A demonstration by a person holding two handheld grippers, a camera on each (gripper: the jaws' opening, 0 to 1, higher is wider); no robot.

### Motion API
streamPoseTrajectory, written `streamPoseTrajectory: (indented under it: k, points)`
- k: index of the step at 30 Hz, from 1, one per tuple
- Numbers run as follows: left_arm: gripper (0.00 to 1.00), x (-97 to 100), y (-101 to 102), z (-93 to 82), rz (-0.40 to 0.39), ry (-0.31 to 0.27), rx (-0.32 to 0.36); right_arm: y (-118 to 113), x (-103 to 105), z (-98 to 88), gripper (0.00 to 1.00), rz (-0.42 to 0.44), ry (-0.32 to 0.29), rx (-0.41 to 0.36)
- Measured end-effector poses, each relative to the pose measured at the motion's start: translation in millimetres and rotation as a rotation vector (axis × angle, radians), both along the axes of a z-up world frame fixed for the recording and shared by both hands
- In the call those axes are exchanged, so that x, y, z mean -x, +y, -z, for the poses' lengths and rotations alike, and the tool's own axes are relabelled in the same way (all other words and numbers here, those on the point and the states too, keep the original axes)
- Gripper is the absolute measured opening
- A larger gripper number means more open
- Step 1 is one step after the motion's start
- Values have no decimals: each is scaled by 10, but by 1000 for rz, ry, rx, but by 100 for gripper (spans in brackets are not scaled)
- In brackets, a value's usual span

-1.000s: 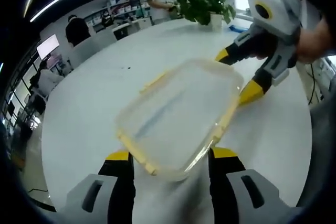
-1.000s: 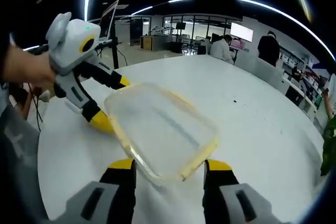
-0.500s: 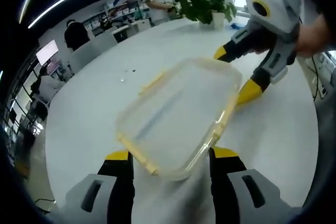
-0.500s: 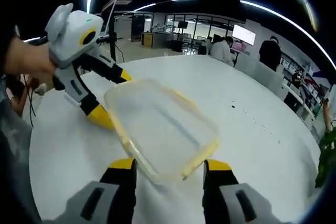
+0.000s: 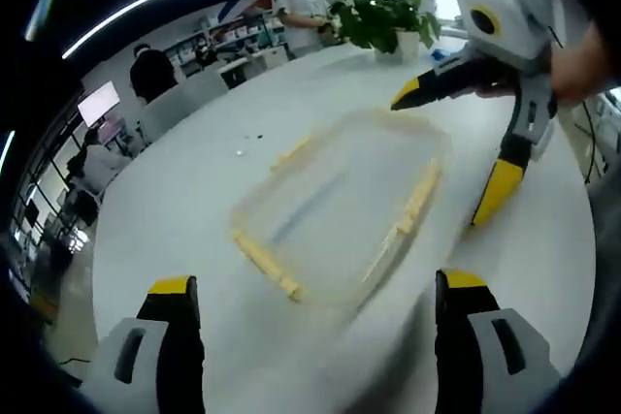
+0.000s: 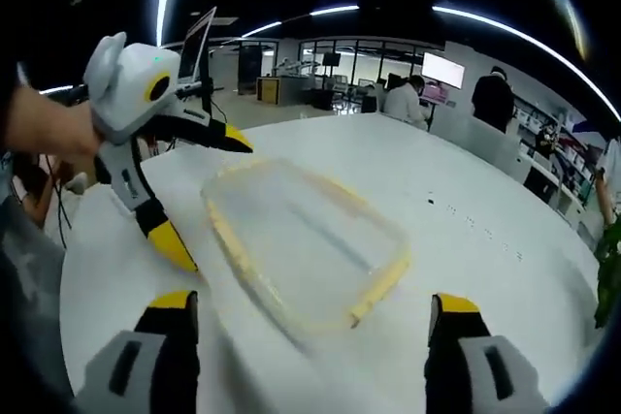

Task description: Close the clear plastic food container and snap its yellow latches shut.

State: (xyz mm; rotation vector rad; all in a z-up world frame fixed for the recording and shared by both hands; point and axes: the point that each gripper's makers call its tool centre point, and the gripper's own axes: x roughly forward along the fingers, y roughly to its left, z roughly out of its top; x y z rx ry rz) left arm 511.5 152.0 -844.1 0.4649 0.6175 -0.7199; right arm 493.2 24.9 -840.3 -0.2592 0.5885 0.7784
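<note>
Both grippers, left [image 5: 312,288] and right [image 6: 310,305], hold fingers spread wide.

The food container [image 5: 340,210] lay flat on the counter [image 5: 175,210], its lid on top, between the two grippers. In the left gripper view, the left gripper [image 5: 315,327] sat at the container's near end with its jaws spread wide to either side, clear of it; the right gripper [image 5: 451,157] stood at the far right end, its jaws wide apart around that corner. A potted plant [image 5: 383,16] stood on the counter behind the container, with a person [image 5: 301,7] just left of it. In the right gripper view, the right gripper [image 6: 315,322] was nearest, the container [image 6: 301,239] ahead, the left gripper [image 6: 209,191] beyond at left.
</note>
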Motion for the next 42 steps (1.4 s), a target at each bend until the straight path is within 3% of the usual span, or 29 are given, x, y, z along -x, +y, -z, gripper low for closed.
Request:
streamPoseTrajectory:
  k: [2,7,10,14,15,18,23,30,34,38,42]
  points:
    - [99,53,39,14,-16,27,15,-22,12,8,100,-5,-2,18]
    - [99,111,64,-12,-5,9,14,-34,47,-98,100,-2,-17,4]
    - [99,143,87,-23,-15,18,13,-99,89,-116,100,-10,-28,39]
    - [99,238,78,-193,-12,-5,27,-171,192,-310,100,-7,-64,30]
    - [99,278,83,-284,1,-35,25,-178,265,-406,100,-8,-84,31]
    - [99,383,136,-411,-9,-50,27,-174,432,-568,100,-1,-104,25]
    - [99,703,157,-650,15,-75,64,-91,802,-848,100,-7,-139,-54]
    - [99,1230,229,-1000,46,-107,96,-142,1361,-1084,100,-9,-171,-60]
    - [99,1542,282,-1021,77,-102,78,-278,1684,-1127,100,30,-171,-77]
    - [99,1839,386,-1082,31,-69,144,-385,1980,-1140,100,46,-161,-64]
    - [99,2136,566,-1113,-8,-45,136,-472,2169,-1300,100,83,-182,-99]
